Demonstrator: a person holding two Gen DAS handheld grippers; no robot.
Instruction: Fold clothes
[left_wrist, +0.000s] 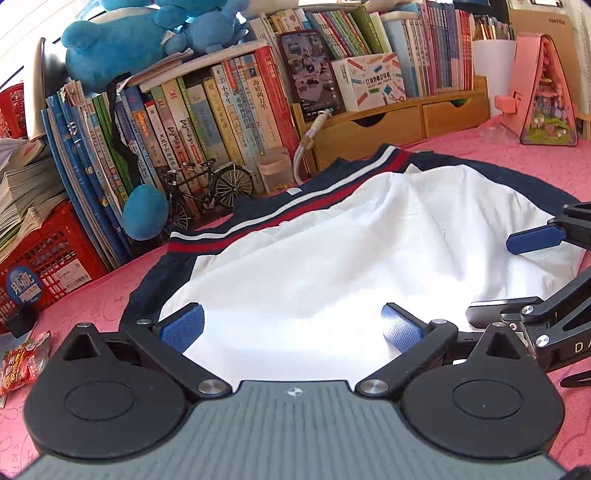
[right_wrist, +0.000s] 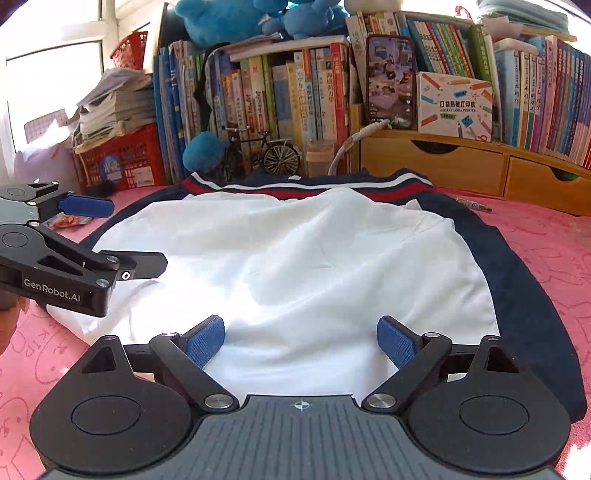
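Where left tongs (right_wrist: 110, 236) show, arm reads "GenRobot.AI"; white box (right_wrist: 456, 107) "POCKET LABEL PRINTER".

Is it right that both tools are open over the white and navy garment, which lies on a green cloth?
Not quite. Both wrist views show the cloth is pink, not green. The left tool and right tool are open over the garment.

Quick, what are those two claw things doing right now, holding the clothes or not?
Left gripper: open, holding nothing, white fabric beneath its fingers.
Right gripper: open, holding nothing, over the same fabric.
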